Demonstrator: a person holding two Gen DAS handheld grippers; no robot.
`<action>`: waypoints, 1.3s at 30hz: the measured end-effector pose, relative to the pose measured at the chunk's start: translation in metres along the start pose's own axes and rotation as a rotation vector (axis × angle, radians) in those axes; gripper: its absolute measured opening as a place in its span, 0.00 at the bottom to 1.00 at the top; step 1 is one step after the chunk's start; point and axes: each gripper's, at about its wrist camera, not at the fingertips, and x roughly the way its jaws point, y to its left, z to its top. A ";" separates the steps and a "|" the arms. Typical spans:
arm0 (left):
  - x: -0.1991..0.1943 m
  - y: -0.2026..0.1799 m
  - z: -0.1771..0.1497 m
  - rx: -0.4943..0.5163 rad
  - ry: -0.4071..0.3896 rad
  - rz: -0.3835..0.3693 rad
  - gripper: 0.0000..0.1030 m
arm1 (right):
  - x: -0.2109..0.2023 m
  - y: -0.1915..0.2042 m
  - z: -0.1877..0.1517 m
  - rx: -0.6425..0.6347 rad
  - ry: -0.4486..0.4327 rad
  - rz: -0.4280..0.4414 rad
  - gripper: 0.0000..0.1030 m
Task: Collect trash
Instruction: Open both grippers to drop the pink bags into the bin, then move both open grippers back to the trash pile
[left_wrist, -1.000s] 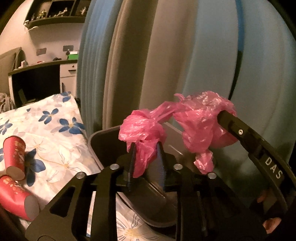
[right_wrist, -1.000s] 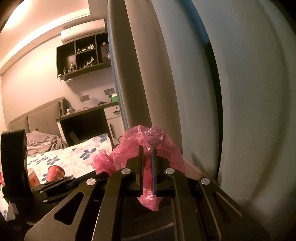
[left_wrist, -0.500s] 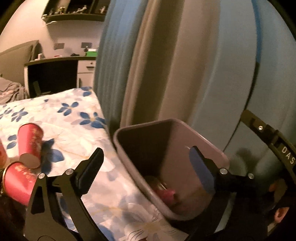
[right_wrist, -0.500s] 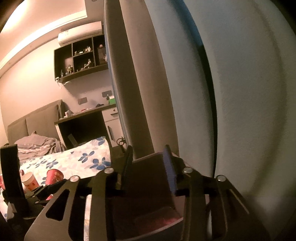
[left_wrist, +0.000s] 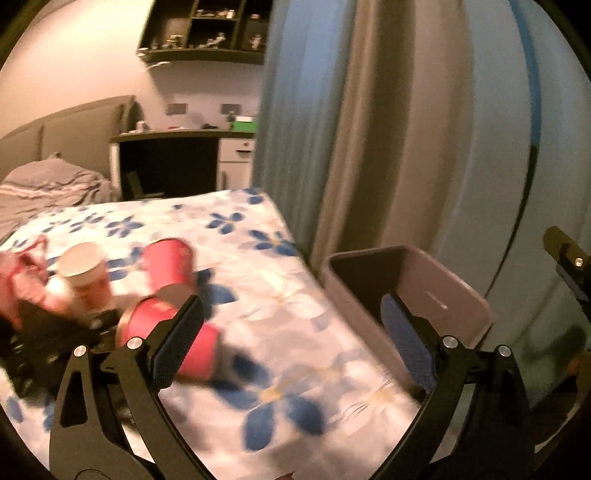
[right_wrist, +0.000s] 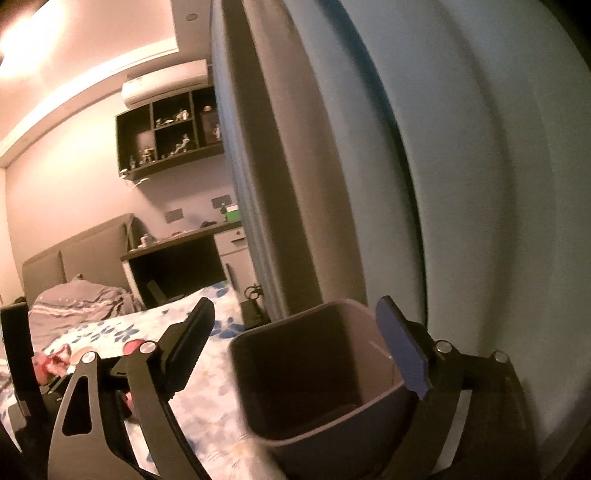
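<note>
the trash bin (left_wrist: 439, 284), a greyish-purple rectangular plastic one, stands at the edge of the bed beside the blue and grey curtain (left_wrist: 369, 129); in the right wrist view the bin (right_wrist: 288, 391) fills the lower middle, its dark inside mostly in shadow, so what lies in it cannot be told. on the bed, three red paper cups (left_wrist: 173, 266) lie close together to the left of the bin and well apart from it: one on its side with its base showing, one (left_wrist: 173, 343) lying nearer the camera and partly behind the left finger, and one (left_wrist: 86, 273) with its white inside turned toward the lens. just left of them is a crumpled pink plastic bag (left_wrist: 22, 280), blurred.

the left gripper (left_wrist: 291, 347) is spread wide, holding nothing; its left finger sits over the nearest cup and its right finger, with a blue pad (left_wrist: 406, 347), shows in front of the bin's near wall. the right gripper (right_wrist: 303, 354) is likewise wide apart and empty, its blue-padded finger over the bin's right rim and its black finger over the bedspread.

the bedspread (left_wrist: 258, 332) is white with blue flowers. beyond it are a rumpled grey striped blanket (left_wrist: 48, 184), a padded headboard (left_wrist: 74, 125), a dark desk (left_wrist: 170, 162) with a white drawer unit (left_wrist: 236, 162), and a dark wall shelf (right_wrist: 173, 140) of small figurines under an air conditioner (right_wrist: 166, 81).
</note>
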 end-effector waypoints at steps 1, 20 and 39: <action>-0.004 0.007 -0.002 -0.004 -0.003 0.018 0.92 | -0.004 0.004 -0.002 -0.007 -0.003 0.006 0.84; -0.111 0.156 -0.040 -0.139 -0.077 0.383 0.92 | -0.026 0.122 -0.046 -0.083 0.128 0.259 0.84; -0.159 0.236 -0.056 -0.260 -0.137 0.492 0.92 | 0.001 0.231 -0.093 -0.241 0.311 0.419 0.72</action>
